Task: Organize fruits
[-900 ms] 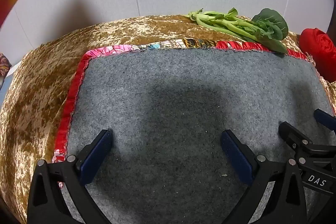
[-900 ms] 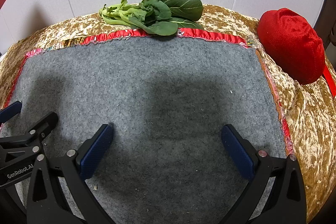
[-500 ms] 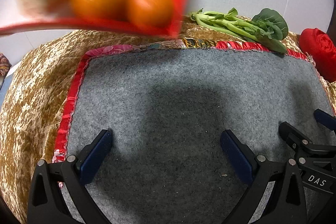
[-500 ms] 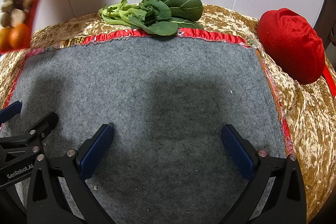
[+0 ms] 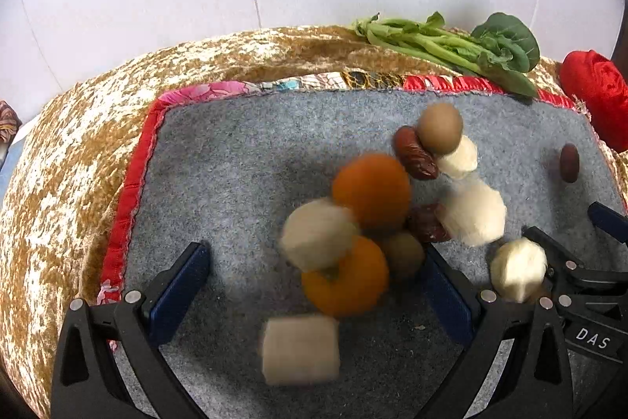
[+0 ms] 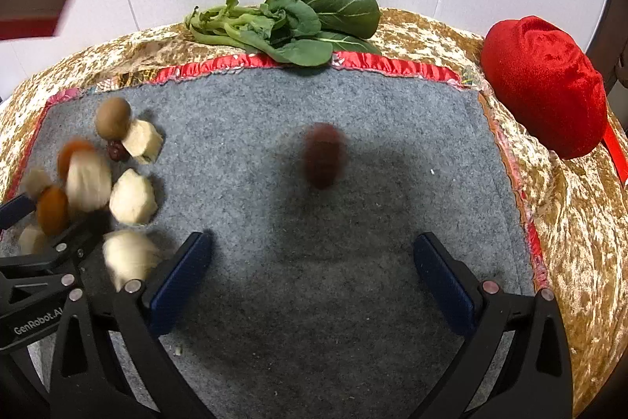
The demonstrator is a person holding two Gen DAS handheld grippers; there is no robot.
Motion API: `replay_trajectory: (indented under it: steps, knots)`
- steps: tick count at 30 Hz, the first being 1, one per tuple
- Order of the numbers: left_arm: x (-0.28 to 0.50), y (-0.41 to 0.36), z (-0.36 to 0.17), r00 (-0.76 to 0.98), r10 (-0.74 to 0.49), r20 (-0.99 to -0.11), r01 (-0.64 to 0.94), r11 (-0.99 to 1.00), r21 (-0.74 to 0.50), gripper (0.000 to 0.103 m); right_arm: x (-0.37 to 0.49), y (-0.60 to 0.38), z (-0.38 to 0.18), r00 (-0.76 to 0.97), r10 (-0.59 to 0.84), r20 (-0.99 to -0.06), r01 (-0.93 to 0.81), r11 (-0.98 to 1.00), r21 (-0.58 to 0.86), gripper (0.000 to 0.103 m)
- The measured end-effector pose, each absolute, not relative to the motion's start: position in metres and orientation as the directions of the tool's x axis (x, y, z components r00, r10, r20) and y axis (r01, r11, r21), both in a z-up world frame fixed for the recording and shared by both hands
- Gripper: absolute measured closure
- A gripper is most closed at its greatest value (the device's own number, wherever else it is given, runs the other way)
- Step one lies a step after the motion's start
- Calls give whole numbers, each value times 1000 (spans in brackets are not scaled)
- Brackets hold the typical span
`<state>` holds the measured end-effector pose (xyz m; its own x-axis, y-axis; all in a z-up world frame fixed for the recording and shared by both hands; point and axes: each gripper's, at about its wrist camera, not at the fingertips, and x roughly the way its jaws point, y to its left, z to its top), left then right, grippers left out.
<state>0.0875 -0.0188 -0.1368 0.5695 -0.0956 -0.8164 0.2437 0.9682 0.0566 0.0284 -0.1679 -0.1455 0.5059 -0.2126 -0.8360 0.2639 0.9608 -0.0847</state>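
**Fruit scattered across a grey felt mat**

A grey felt mat [image 6: 353, 222] with red trim lies on a gold cloth [image 5: 70, 160]. Both grippers hover low over the mat, jaws spread wide and empty: the left gripper [image 5: 310, 285] on the mat's left half, the right gripper [image 6: 314, 269] on its right half. Blurred fruit clusters by the left gripper: two oranges [image 5: 371, 189], pale peeled pieces [image 5: 473, 213], brown round fruits [image 5: 439, 128] and red dates [image 5: 416, 154]. One date [image 6: 324, 160] blurs at the mat's centre. Leafy greens [image 6: 298, 18] lie on the mat's far edge; a red velvet bundle [image 6: 545, 85] sits beyond its right edge.
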Motion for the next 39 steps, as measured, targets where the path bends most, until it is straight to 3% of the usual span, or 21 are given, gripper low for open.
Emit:
replay_trajectory:
  steps: [33, 39]
  knots:
    - [89, -27, -140, 573, -102, -813, 247, 968, 52, 0, 30, -169, -143, 488, -210, -847, 259, 962, -89, 0]
    - [95, -15, -125, 461, -142, -876, 322, 946, 16, 0, 45, -187, -125, 327, -29, -944, 129, 992, 15, 0]
